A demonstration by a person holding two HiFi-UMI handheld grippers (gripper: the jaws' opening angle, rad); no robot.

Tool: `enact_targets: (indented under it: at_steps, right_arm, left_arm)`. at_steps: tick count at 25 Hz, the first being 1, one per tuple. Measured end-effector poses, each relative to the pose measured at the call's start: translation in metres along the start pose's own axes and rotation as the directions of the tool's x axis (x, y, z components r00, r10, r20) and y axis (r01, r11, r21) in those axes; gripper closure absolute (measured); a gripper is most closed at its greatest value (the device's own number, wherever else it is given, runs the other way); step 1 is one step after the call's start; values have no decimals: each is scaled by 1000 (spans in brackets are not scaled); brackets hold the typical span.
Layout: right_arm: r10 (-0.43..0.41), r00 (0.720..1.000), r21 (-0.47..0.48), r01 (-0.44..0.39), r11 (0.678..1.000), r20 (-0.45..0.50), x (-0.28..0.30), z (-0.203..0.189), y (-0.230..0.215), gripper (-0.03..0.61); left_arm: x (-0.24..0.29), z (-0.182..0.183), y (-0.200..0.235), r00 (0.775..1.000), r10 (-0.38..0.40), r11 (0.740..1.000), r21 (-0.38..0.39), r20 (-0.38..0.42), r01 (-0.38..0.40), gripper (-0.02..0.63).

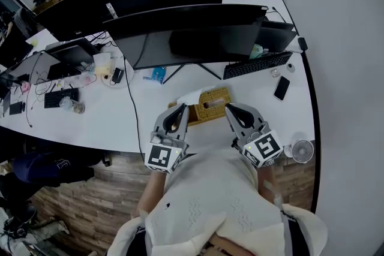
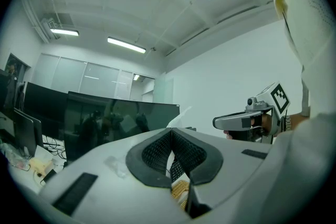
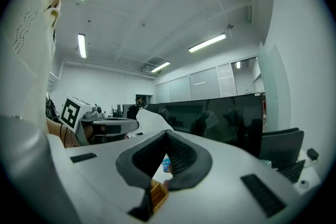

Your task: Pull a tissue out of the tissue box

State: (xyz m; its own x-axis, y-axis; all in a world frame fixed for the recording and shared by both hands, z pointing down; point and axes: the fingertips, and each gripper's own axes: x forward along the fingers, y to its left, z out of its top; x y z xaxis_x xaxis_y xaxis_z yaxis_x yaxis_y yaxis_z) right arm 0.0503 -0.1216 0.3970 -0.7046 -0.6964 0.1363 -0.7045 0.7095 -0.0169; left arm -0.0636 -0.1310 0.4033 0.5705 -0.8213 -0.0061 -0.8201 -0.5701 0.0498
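person, lower centre of the head view:
- cream knit top (image 1: 207,201), small openwork motifs, loose sleeves.
- left gripper (image 1: 179,109), right gripper (image 1: 232,108): pale grey moulded shells, black mesh-textured pads (image 2: 153,155).
- left cube (image 1: 161,157), right cube (image 1: 264,148): white, with black square markers.

Tan woven-wicker rectangular tissue box (image 1: 211,106) lies flat just ahead of both sets of jaws, pretty much in the gap between them. A white crumpled tissue (image 1: 192,96) pokes out of its top, nearer the left pair.
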Motion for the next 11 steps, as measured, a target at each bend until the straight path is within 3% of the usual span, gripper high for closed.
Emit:
enact_targets:
  at_steps: [11]
  right_arm:
    - [11, 1000, -13, -11, 1000, -12, 2, -2, 3, 577]
  left_arm:
    - [2, -3, -1, 1000, -9, 1000, -6, -5, 9, 601]
